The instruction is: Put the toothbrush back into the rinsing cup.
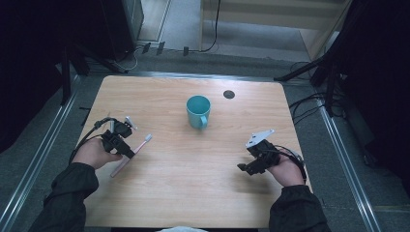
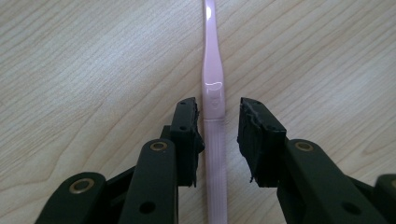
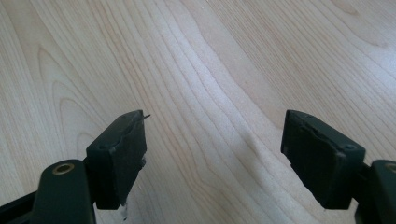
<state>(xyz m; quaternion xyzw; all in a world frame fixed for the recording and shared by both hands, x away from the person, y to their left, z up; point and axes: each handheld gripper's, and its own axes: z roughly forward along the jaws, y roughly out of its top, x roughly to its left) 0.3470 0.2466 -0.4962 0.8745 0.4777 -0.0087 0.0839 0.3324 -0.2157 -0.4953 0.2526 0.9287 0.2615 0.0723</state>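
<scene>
On the left side of the wooden table [image 1: 193,169], your left gripper [image 1: 126,149] sits low over a pink toothbrush [image 1: 130,155] lying flat on the wood, its white-bristled head pointing toward the table's middle. Through the left gripper view, the toothbrush [image 2: 214,116] handle runs straight up between the two jaws, which stand narrowly apart on either side of it; one looks to be just at the handle, the other shows a sliver of gap. Near your right hand [image 1: 287,171], the right gripper [image 1: 247,166] hovers over bare wood with its jaws spread wide and holding nothing. A teal mug [image 1: 198,111] stands upright near the table's far middle, well apart from both grippers.
</scene>
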